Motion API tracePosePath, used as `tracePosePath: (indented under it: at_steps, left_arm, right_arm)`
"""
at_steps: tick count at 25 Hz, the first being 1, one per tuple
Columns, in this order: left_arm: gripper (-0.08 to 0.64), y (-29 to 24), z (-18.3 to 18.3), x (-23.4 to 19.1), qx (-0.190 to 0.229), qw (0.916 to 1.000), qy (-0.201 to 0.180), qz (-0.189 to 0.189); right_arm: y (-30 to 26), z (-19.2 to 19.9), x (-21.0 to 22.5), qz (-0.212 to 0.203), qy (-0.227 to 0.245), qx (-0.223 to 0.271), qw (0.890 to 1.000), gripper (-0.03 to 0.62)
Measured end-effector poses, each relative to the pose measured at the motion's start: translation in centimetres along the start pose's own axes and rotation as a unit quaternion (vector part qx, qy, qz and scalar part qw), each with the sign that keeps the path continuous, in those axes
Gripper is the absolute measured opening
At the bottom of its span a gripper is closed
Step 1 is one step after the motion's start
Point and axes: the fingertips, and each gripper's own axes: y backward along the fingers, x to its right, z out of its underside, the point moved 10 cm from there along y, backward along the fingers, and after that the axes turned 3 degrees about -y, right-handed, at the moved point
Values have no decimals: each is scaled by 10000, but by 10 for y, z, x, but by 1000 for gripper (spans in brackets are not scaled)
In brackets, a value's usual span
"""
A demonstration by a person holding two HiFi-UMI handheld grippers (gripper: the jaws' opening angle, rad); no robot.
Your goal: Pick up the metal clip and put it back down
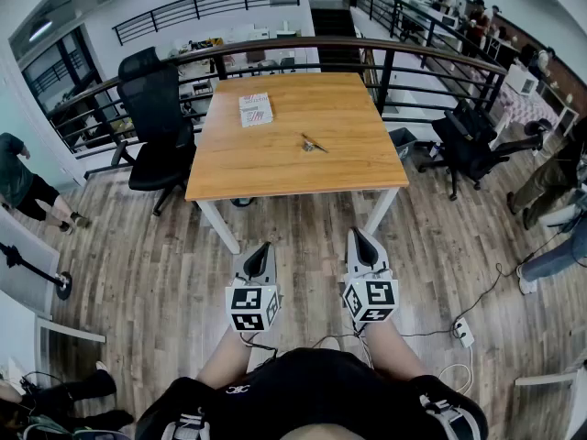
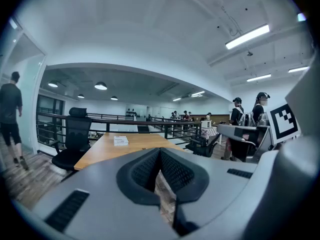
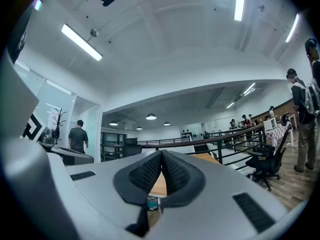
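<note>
A small metal clip [image 1: 314, 144] lies on the wooden table [image 1: 275, 163], right of its middle. Both grippers hang well short of the table, over the floor in front of the person. My left gripper [image 1: 261, 247] points at the table with its jaws shut and nothing between them. My right gripper [image 1: 359, 236] stands beside it, also shut and empty. In the left gripper view the shut left gripper [image 2: 160, 151] looks toward the table [image 2: 130, 145] from a distance. The right gripper [image 3: 162, 155] in its own view shows its pads pressed together. The clip is not visible in either gripper view.
A white box [image 1: 255, 109] lies on the table's far left part. A black office chair [image 1: 158, 122] stands at the table's left and another chair [image 1: 472, 145] to its right. A railing [image 1: 367, 53] runs behind the table. A person [image 1: 27, 186] walks at the left. Cables [image 1: 459, 328] lie on the floor.
</note>
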Motion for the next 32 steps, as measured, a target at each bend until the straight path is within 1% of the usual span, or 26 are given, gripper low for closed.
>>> tracePosePath:
  at_steps: [6,12,18,26,32]
  left_arm:
    - [12,-5,-5,9,16,9999,-138,-58]
    - [12,-9,-13,19,186,9997,-161,19]
    - [12,-18,-14,33,79,9996,-233,-165]
    - [12,-45,-27,69,240,9989,-267,-285]
    - [12,-63,-23,93,228,9988,-264,-344]
  right_arm:
    - [0,-2,11,38,-1,27,10000,17]
    - [-3,-3,20,11,85,54,9999,17]
    - [-5,-8,34,-86,154,95,9998,17]
    - [-9,-16,77,-190,188,186,9995,17]
    - [-17,-16,107,-259,203,195,9993,17]
